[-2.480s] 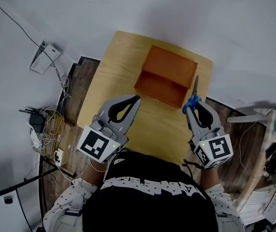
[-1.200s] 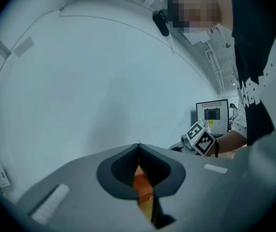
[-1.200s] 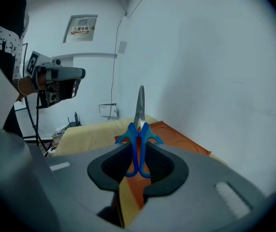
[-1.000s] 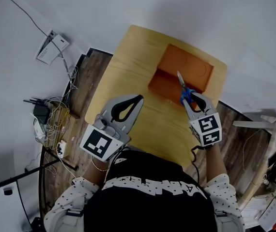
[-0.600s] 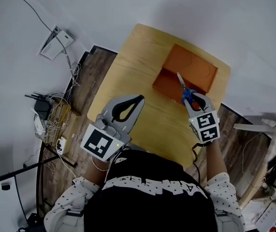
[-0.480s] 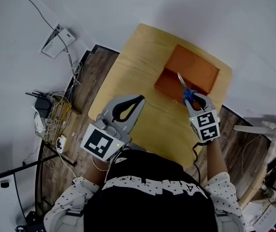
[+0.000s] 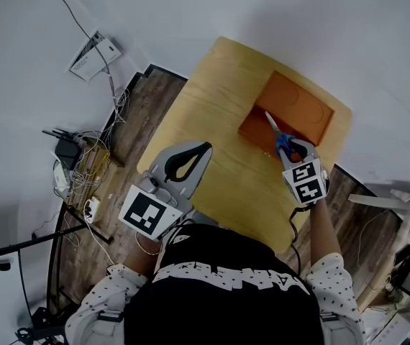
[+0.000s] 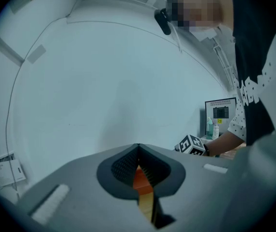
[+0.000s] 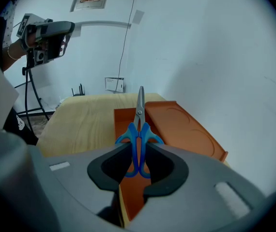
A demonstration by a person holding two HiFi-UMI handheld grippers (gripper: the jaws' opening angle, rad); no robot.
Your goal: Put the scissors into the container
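A pale wooden table with rounded corners [image 7: 212, 121] stands by a white wall on a dark plank floor, seen from above the person's head. On it sits an orange plastic rectangular container [image 7: 302, 106]. It has an open well on the side nearer the person and, beyond that, a flat orange panel that is probably its lid folded back, though the view is too small to be sure. The right gripper [image 7: 295, 149] is at the container's near edge, tilted downward. Its jaws are partly closed, pinching the looped handles of a pair of blue-handled scissors with shut steel blades [image 7: 275, 129]. The blades point away from the person, above the open well and not yet resting in it. The step in hand appears to be bringing the scissors over the container. The next move calls for lowering them into the well, blades clear of its walls, and then spreading the jaws to let go. The left gripper [image 7: 203, 149] is held roughly level, well apart from the container on its left. Its jaws are closed tip to tip with nothing between them, and it takes no part.
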